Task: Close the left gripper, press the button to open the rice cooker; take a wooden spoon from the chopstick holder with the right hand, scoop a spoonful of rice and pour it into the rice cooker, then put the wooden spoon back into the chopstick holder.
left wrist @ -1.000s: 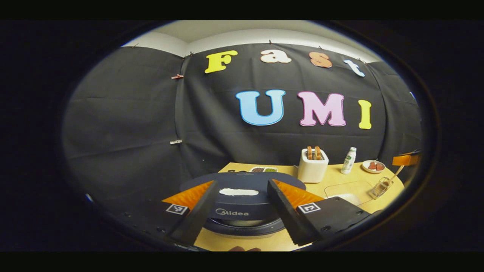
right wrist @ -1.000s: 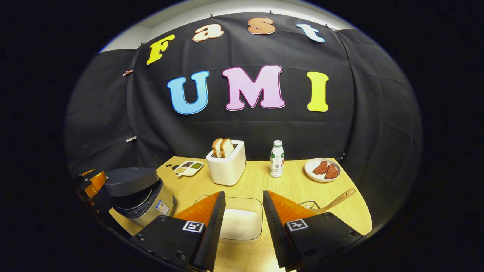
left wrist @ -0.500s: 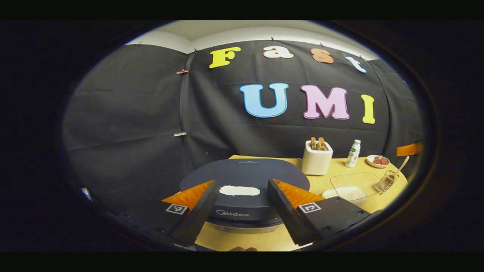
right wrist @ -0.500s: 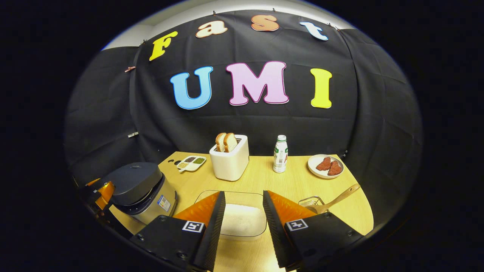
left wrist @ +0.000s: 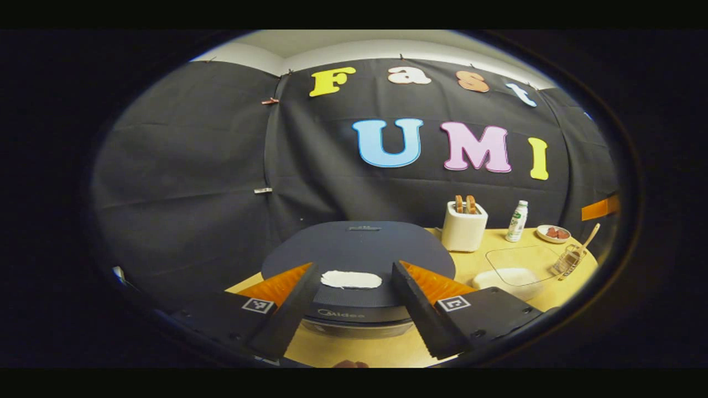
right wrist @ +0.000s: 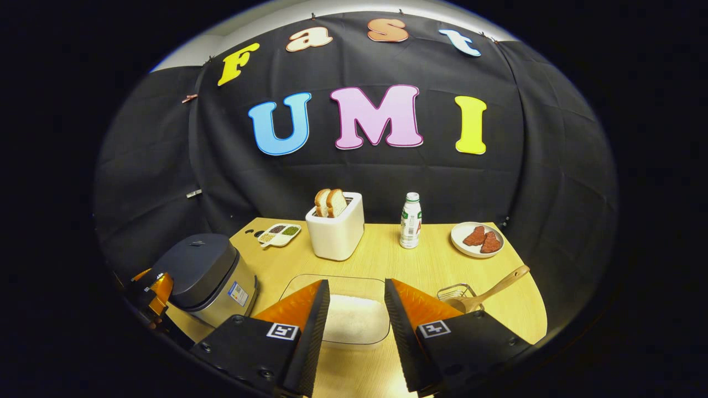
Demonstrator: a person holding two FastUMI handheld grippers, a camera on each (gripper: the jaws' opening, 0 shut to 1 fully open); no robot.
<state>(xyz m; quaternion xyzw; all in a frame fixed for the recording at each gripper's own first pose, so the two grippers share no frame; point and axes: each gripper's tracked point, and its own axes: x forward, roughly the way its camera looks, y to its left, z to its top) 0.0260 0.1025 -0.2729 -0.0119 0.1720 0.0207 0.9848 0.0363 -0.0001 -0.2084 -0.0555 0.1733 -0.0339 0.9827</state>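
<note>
Rice cooker sits shut on the worktop, with the left tool spread wide just in front of it. Right tool is spread too, near the rice dish.

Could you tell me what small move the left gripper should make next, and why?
Probably close the left gripper: its fingers stand apart either side of the white button on the rice cooker, whose lid is down. Closed fingers could then press it.
</note>
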